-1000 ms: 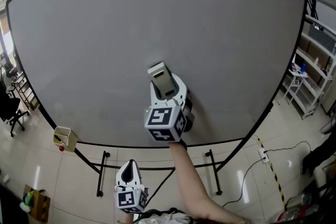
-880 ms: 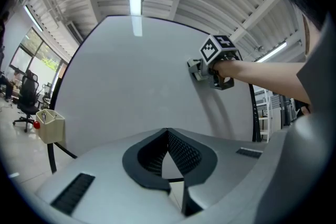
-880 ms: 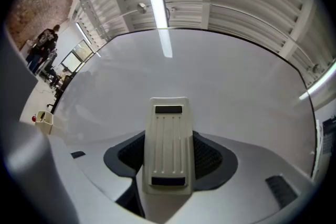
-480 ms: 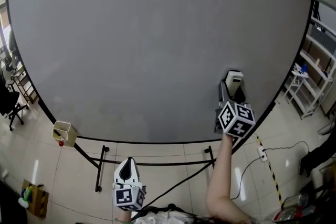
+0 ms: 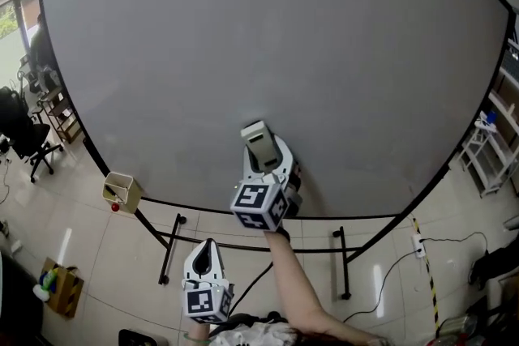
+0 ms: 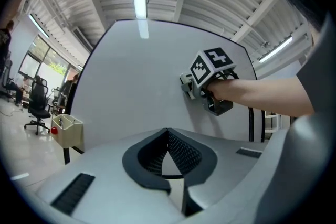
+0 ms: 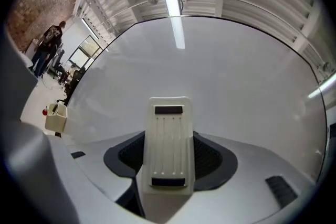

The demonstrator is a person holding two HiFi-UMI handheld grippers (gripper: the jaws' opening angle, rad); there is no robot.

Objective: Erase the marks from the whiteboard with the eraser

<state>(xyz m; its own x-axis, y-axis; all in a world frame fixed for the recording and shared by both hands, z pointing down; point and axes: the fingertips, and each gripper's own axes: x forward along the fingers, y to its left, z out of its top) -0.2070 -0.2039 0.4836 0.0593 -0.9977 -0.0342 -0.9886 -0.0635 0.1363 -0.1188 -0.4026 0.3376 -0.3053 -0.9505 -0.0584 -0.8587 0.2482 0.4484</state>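
Item: cream ribbed plastic whiteboard eraser point(image 5: 259, 140), pressed flat against the lower middle of the large grey-white whiteboard point(image 5: 243, 36).
Handling, as judged: light, with a stiff back and a soft face. It is best gripped across its long sides near mid-length, as it is now.
Holder: right gripper point(image 5: 263, 156), fingers clenched on the eraser's two sides.
Left gripper point(image 5: 203, 265): fingers closed together on nothing, low beneath the board's bottom edge and apart from it.
Board: no marks discernible in any view.
Adjacent: small beige box point(image 5: 122, 190) at the board's lower-left edge; black metal stand point(image 5: 171, 247) below.
Change: half a second ago the eraser sat near the lower-right edge; it has since shifted left to centre.
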